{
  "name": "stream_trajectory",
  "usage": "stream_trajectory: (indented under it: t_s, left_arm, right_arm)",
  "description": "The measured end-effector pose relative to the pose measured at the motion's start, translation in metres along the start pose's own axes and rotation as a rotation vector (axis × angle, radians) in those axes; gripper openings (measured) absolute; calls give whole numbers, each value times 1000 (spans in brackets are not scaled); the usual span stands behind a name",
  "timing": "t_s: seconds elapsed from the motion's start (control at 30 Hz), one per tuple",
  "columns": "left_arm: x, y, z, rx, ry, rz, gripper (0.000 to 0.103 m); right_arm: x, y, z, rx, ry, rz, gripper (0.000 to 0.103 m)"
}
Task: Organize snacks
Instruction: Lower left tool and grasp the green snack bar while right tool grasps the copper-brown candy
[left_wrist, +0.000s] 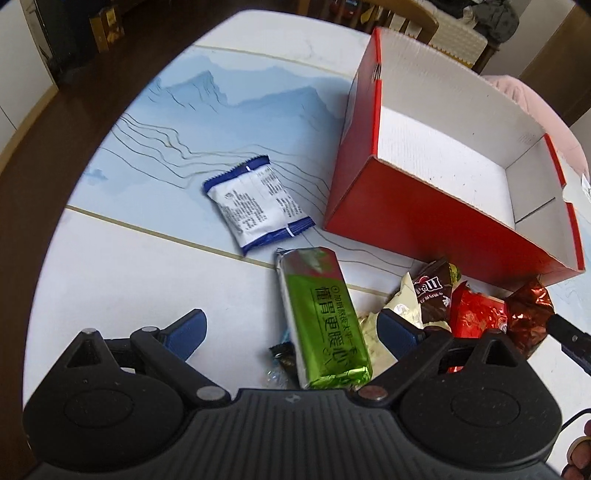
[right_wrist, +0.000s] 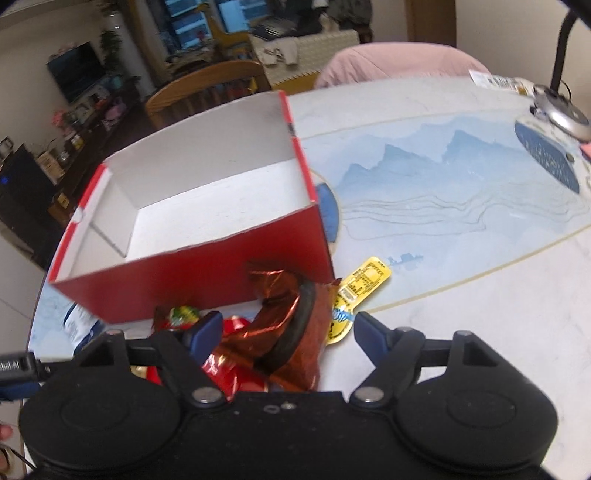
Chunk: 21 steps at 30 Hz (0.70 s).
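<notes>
The left gripper (left_wrist: 290, 332) is hanging released over the green bar (left_wrist: 325, 321). The right gripper (right_wrist: 288, 332) is straddling the copper wrapper (right_wrist: 291, 332), jaws wide, unpinched, just before the empty red box (right_wrist: 207, 273).

red box (left_wrist: 417, 221) open-topped and empty inside, snack pile (left_wrist: 461, 306) crowding its near wall, bare table (left_wrist: 129, 258) left of it

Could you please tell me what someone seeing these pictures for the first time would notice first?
The big red box with its bare white inside stands out, open-topped on the pale table with blue mountain artwork. Just in front of it lies a heap of shiny snack wrappers, with a green bar between the open left claw and a copper foil packet between the open right claw.
</notes>
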<state>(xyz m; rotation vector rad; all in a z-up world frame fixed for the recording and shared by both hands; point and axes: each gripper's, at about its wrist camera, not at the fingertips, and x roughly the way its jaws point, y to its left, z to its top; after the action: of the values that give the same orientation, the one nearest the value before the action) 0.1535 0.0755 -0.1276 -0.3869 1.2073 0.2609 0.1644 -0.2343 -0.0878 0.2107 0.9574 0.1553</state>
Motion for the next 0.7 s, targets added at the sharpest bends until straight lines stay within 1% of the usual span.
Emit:
stream_trajectory:
  t_s: [0.1, 0.23, 0.3, 0.33, 0.43, 0.5, 0.57, 0.7]
  left_arm:
    - [10, -1, 4, -15, 18, 15, 93]
    - [20, -2, 6, -23, 36, 12, 91]
    - [26, -2, 5, -18, 45, 21, 84]
    - [28, -2, 5, -19, 48, 20, 84]
    - [31, -1, 6, -27, 55, -4, 81]
    - [33, 0, 7, -39, 69, -25, 72]
    - [35, 2, 9, -64, 85, -58, 67]
    - [37, 8, 12, -121, 109, -128, 66]
  right_arm:
    - [9, -3, 5, 15, 22, -13, 76]
    - [17, -5, 8, 42, 49, 9, 74]
    - [20, -6, 8, 52, 58, 11, 73]
    - [22, -7, 8, 63, 61, 5, 72]
    - [27, -10, 8, 108, 79, 25, 69]
    - [29, -11, 8, 131, 88, 41, 66]
    - [31, -12, 9, 146, 97, 53, 63]
    - [32, -15, 11, 204, 105, 84, 63]
